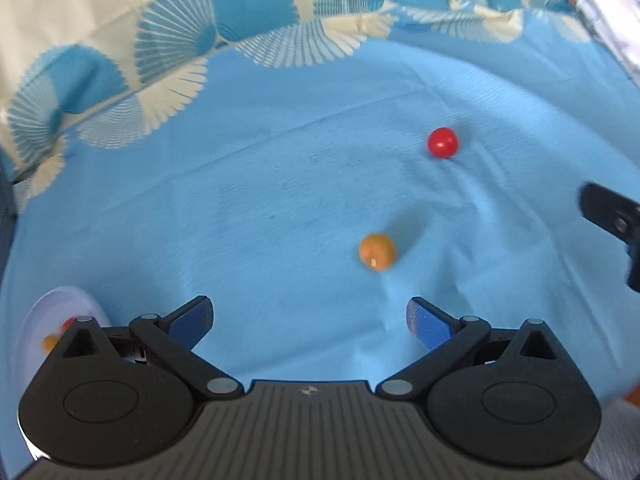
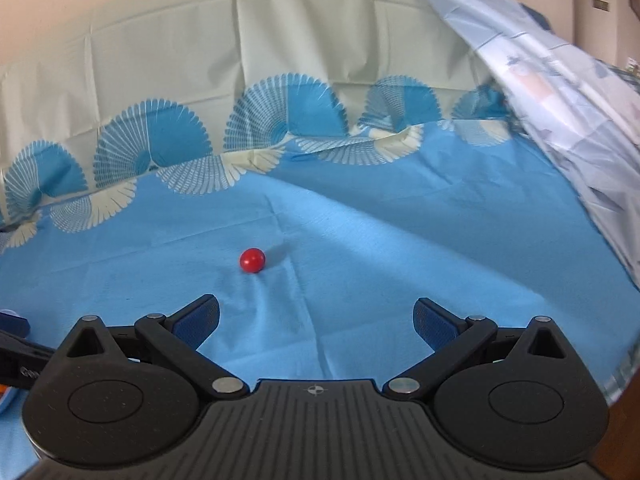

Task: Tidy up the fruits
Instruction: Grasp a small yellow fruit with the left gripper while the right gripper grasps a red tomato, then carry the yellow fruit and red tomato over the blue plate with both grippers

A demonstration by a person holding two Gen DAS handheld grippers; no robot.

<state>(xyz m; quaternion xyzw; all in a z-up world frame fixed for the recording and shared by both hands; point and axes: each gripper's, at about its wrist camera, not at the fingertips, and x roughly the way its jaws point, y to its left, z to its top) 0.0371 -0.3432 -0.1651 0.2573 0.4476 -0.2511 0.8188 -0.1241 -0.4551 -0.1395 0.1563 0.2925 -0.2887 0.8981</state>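
Observation:
A small orange fruit [image 1: 377, 251] lies on the blue cloth just ahead of my left gripper [image 1: 310, 322], which is open and empty. A red round fruit [image 1: 442, 142] lies farther off to the right; it also shows in the right wrist view [image 2: 252, 260], ahead and left of my right gripper [image 2: 316, 322], which is open and empty. A white plate [image 1: 34, 320] at the lower left holds a red and an orange fruit, partly hidden by the left gripper's body. Part of the right gripper [image 1: 612, 216] shows at the right edge of the left view.
The blue tablecloth [image 2: 400, 240] has wrinkles and a fan-patterned border that rises up the back. A pale patterned sheet [image 2: 560, 100] hangs at the right. Part of the left gripper [image 2: 16, 352] shows at the left edge of the right view.

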